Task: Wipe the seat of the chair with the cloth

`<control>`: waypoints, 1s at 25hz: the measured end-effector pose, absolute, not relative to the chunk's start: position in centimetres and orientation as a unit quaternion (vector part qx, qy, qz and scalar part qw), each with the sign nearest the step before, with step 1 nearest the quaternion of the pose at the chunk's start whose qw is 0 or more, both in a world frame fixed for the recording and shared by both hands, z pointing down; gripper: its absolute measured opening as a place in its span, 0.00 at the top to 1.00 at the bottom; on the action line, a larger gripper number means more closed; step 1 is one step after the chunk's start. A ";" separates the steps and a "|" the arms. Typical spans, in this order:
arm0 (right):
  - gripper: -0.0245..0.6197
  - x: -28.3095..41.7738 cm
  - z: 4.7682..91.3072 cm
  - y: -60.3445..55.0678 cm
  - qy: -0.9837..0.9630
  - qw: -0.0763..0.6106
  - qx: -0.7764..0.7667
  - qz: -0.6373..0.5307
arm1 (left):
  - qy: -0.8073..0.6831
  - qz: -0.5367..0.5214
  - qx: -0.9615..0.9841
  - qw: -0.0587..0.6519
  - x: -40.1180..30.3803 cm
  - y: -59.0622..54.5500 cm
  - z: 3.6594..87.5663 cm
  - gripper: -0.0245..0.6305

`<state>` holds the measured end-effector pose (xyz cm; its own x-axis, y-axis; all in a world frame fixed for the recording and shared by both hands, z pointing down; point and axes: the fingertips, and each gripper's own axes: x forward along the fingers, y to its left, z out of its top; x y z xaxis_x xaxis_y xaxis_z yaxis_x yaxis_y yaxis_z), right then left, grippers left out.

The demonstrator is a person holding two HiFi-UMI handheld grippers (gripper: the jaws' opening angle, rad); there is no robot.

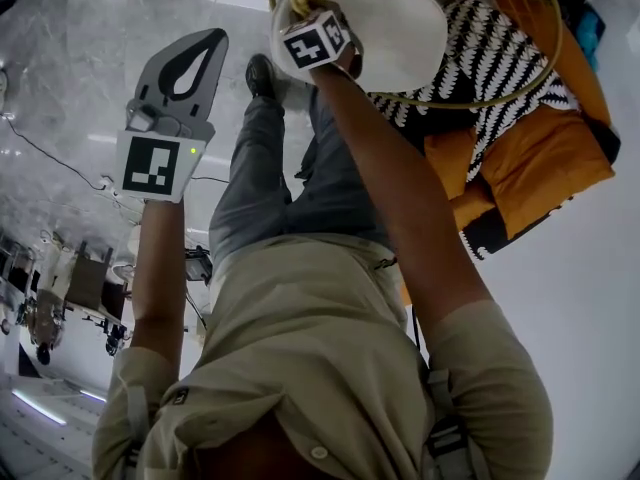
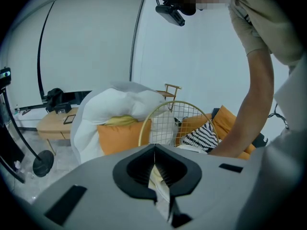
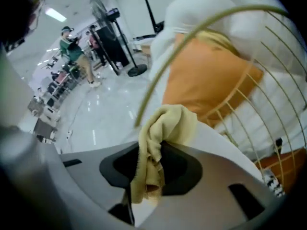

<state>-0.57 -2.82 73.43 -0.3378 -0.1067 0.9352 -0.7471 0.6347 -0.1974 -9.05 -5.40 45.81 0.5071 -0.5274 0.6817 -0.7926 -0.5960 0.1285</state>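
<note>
At the edge of the chair's white seat (image 1: 400, 30), the right hand-held gripper (image 3: 148, 176) pinches the yellow cloth (image 3: 163, 126); wiping seems just begun. Next it likely needs pressed strokes across the seat. The left hand-held gripper (image 2: 154, 174) hangs aside, pressed together, empty.

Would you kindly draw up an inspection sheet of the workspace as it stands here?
Surface: white chair seat, no dirt visible.
Job's things: yellow cloth held at the seat, beside the gold wire backrest.
Clutter: orange cushions, zigzag pillow.
Grippers: right gripper shut on the cloth; left gripper shut, empty, off the chair.
Cables: thin dark cable on the floor.
Surroundings: glossy floor, standing fan, people far off.
</note>
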 end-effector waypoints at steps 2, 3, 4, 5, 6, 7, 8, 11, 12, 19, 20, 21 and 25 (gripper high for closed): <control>0.77 -3.9 72.0 -2.1 -0.772 0.492 0.260 0.307 | -0.393 0.302 0.842 0.215 -9.1 -5.6 45.8 0.94; 0.77 -4.4 71.7 -1.8 -0.775 0.489 0.256 0.307 | -0.392 0.301 0.842 0.214 -9.0 -5.6 45.7 0.94; 0.77 -4.2 71.7 -1.7 -0.777 0.486 0.255 0.310 | -0.392 0.301 0.843 0.215 -8.9 -5.6 45.7 0.94; 0.77 -3.6 71.9 -1.7 -0.777 0.483 0.254 0.313 | -0.391 0.300 0.843 0.216 -8.8 -5.6 45.7 0.94; 0.78 -2.7 72.2 -1.6 -0.777 0.485 0.251 0.313 | -0.391 0.300 0.842 0.218 -8.7 -5.6 45.7 0.94; 0.78 -1.5 72.6 -1.6 -0.775 0.494 0.246 0.307 | -0.390 0.300 0.842 0.220 -8.5 -5.6 45.6 0.94; 0.78 0.1 73.2 -1.5 -0.772 0.509 0.240 0.296 | -0.389 0.299 0.843 0.220 -8.4 -5.6 45.6 0.94; 0.78 7.7 75.4 -1.2 -0.742 0.564 0.239 0.273 | -0.386 0.297 0.846 0.215 -8.3 -5.9 45.4 0.94; 0.77 11.0 76.1 -1.1 -0.726 0.580 0.250 0.274 | -0.386 0.297 0.847 0.214 -8.3 -5.9 45.4 0.94; 0.77 32.5 75.0 -4.7 -0.591 0.620 0.422 0.300 | -0.387 0.297 0.843 0.224 -8.9 -5.9 46.1 0.94; 0.77 33.5 74.7 -4.5 -0.581 0.629 0.423 0.297 | -0.386 0.298 0.844 0.224 -8.9 -5.8 46.1 0.94; 0.77 34.0 74.5 -4.2 -0.573 0.640 0.420 0.293 | -0.386 0.298 0.844 0.224 -8.8 -5.8 46.1 0.94; 0.79 32.1 74.9 -4.0 -0.575 0.636 0.421 0.298 | -0.388 0.294 0.845 0.221 -8.5 -5.7 45.8 0.94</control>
<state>32.06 -4.00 74.88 0.1625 -0.1052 0.9811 -0.8624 0.4681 0.1930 -8.52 -5.69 45.81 0.5252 -0.5265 0.6685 -0.7864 -0.6005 0.1448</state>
